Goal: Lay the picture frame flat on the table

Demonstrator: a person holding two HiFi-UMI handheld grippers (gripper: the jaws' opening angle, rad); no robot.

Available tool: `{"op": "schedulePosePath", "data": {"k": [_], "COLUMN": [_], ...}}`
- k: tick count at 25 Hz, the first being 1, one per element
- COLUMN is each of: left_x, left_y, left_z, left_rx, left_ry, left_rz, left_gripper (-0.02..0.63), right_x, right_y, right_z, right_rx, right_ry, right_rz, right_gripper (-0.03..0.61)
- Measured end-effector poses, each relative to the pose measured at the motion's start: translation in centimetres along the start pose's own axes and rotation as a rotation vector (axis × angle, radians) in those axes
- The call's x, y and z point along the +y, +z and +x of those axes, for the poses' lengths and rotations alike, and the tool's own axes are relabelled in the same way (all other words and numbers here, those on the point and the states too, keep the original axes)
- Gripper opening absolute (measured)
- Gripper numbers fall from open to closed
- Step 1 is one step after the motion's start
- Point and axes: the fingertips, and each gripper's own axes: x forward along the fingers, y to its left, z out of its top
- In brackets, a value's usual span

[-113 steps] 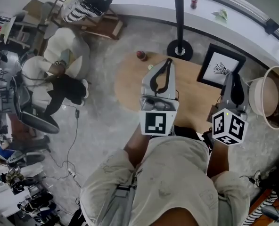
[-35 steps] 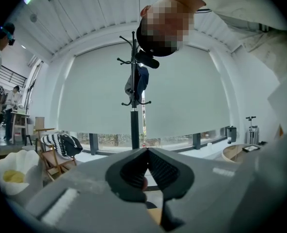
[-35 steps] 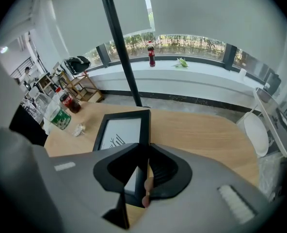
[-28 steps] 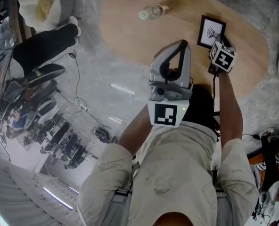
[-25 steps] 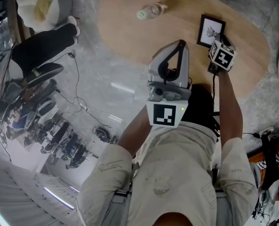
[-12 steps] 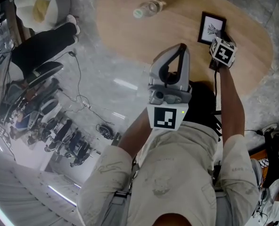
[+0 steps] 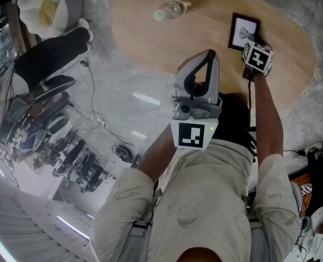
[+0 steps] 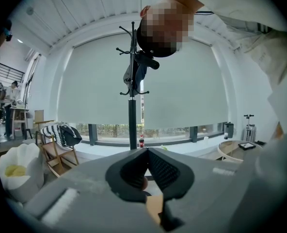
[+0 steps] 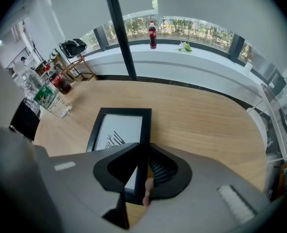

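A: The right tongs (image 9: pixel 142 154) grip the picture frame (image 9: pixel 117 130) by its right rail and point steeply down. The left tongs (image 8: pixel 146 150) are closed on nothing, held level and away from the work.
B: Where is the frame?
A: On the oval table (image 9: pixel 206 125), towards its right end, well apart from the clear bottle (image 7: pixel 171 10). It looks flat or nearly so, but I can't tell whether the back touches all over.
B: How to finish well?
A: I'd lower the gripped edge until it rests, then part the tongs and lift straight up without dragging.
B: Surfaces?
A: The table is smooth, pale wood grain. The frame has thin black rectangular rails, probably slippery, around a white print with a dark sprig drawing.
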Motion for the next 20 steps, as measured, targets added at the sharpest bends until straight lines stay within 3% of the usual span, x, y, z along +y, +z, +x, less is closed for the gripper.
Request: {"op": "schedulePosePath", "data": {"k": [6, 8, 20], "left_x": [0.0, 0.1, -0.7], "left_y": [0.7, 1.1, 3.5], "left_z": [-0.1, -0.1, -1.0], "left_rx": [-0.002, -0.009, -0.053], "left_ry": [0.002, 0.000, -0.008], "left_rz": [0.013, 0.019, 0.044], "left_gripper": [0.005, 0.005, 0.005], "right_x": [-0.3, -0.2, -0.6], "right_y": [0.0, 0.0, -0.5], "right_z": [-0.3, -0.5, -2.8], "right_rx": [0.031, 0.048, 0.040], "right_ry": [-0.012, 0.007, 0.018], "right_rz": [0.014, 0.045, 0.047], "right_gripper": [0.091, 0.126, 0.127]}}
